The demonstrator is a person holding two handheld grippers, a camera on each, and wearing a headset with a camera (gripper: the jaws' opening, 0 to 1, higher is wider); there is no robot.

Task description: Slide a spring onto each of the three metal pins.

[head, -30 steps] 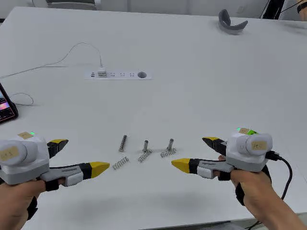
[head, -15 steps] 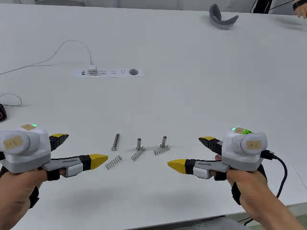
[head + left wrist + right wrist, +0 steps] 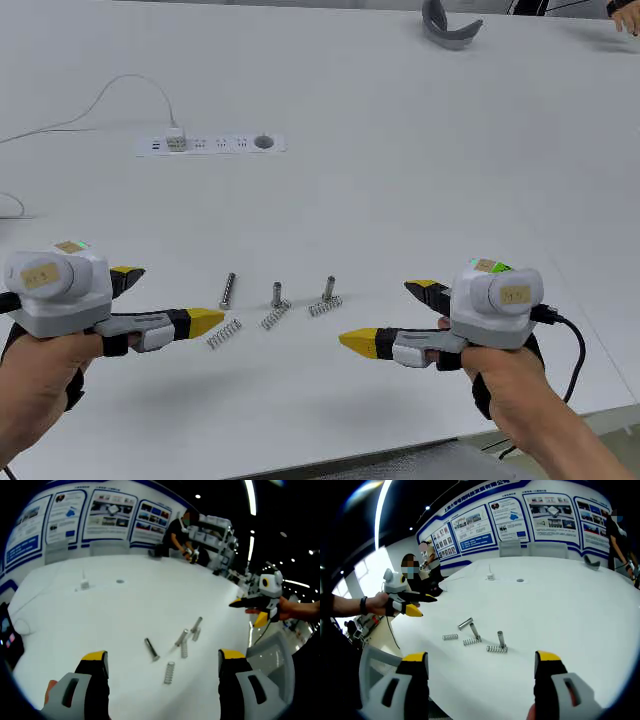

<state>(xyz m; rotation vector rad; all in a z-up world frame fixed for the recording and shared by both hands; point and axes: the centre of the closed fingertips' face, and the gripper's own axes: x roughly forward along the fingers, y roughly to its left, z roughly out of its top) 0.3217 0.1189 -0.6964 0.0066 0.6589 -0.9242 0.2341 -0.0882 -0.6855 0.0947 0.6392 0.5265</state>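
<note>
Three pins, three springs, none yet joined: on the near part of a white workbench [image 3: 420, 180], the left pin [image 3: 228, 290] lies on its side, while the middle pin [image 3: 277, 293] and the right pin [image 3: 328, 288] appear to stand on end. The row runs left to right, the pins apart from one another. Each spring lies flat on the bench on the near side of its pin: the left spring [image 3: 224, 334] a little apart from the left pin, the middle spring [image 3: 274, 315] and the right spring [image 3: 324, 306] just beside the feet of theirs.

A person's hands hold a gripper at either end of the row. The left gripper [image 3: 170, 296], left of the pins, has its yellow-tipped jaws spread wide and holds nothing; its tips point right, toward the left spring. The right gripper [image 3: 383, 314], right of the pins, is likewise parted and empty, its tips pointing left toward the right spring. Neither touches a pin or a spring.

Farther off, a white power strip [image 3: 210, 145] lies on the bench with a white cable [image 3: 100, 100] trailing away to the left, and a grey curved band [image 3: 447, 25] rests near the far edge. The gripper views show a poster wall [image 3: 520, 515] beyond the bench.
</note>
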